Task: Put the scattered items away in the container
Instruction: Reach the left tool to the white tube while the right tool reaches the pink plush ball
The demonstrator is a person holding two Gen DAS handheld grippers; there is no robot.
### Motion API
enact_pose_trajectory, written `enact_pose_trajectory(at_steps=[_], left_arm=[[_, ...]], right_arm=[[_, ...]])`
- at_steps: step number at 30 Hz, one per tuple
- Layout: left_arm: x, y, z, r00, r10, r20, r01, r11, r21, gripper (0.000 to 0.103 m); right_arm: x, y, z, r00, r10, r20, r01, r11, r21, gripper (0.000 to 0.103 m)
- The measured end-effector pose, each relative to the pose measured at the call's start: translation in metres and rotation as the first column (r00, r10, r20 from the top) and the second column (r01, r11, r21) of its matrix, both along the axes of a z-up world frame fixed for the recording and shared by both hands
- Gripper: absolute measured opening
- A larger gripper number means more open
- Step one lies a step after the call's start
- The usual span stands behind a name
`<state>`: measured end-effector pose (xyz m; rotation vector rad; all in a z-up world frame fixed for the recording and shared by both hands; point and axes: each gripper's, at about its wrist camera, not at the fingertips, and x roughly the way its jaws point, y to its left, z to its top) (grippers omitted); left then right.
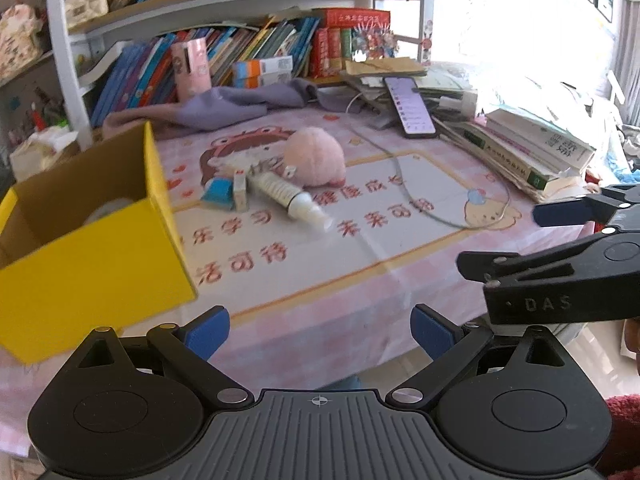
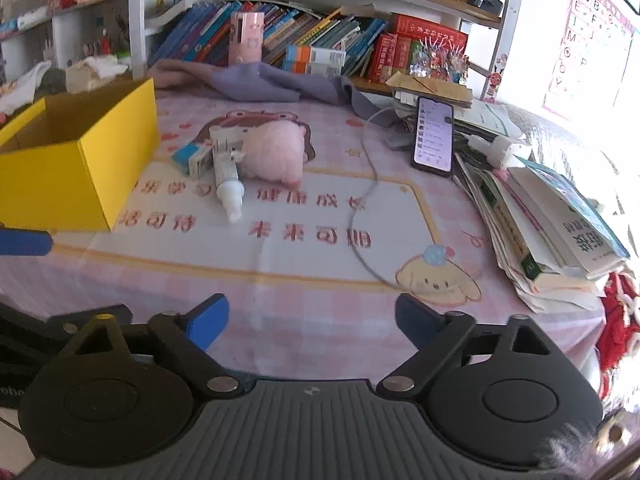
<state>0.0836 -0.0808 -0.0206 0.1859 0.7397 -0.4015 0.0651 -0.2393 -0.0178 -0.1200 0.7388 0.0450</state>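
left wrist cam: the left gripper [image 1: 320, 332] hung over the near edge of the table [image 1: 360, 280], jaws spread wide with nothing between them. the yellow box [image 1: 100, 264] sat close on the left, top open, something pale inside that i couldn't make out. out in the middle of the pink mat was the little pile: a pink plush toy [image 1: 316, 156], a white tube [image 1: 288, 196] lying on its side right in front of it, and a small blue and white carton [image 1: 226, 192] touching the tube's left side. the right gripper [image 1: 560, 236] poked in from the right, jaws apart, empty.

right wrist cam: the right gripper [image 2: 312, 320] was also loose and open, holding nothing, low over the front of the table [image 2: 280, 300]. yellow box [image 2: 80, 160] on the left, the plush toy [image 2: 276, 152], tube [image 2: 228, 184] and carton [image 2: 196, 158] bunched just right of it. a phone [image 2: 434, 136] leaned on a stack of books [image 2: 552, 232] at the right, with a cable [image 2: 368, 200] trailing across the mat.
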Motion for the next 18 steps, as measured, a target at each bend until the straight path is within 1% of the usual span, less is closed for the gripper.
enact_pose_trajectory(at_steps=[3,8,18], left_arm=[[0.015,-0.008,0.0,1.0,0.004,0.004,-0.004,1.0,0.0,0.098],[0.046,-0.025,0.002,1.0,0.031,0.007,-0.031,1.0,-0.002,0.098],[0.101,-0.057,0.002,0.99,0.139,-0.017,-0.139,0.99,0.009,0.098]], right_arm=[[0.017,-0.005,0.0,1.0,0.014,-0.002,-0.014,1.0,0.013,0.084],[0.051,-0.015,0.005,0.998,0.058,0.008,-0.058,0.998,0.004,0.084],[0.129,-0.047,0.009,0.988,0.151,-0.013,-0.151,0.988,0.025,0.084]])
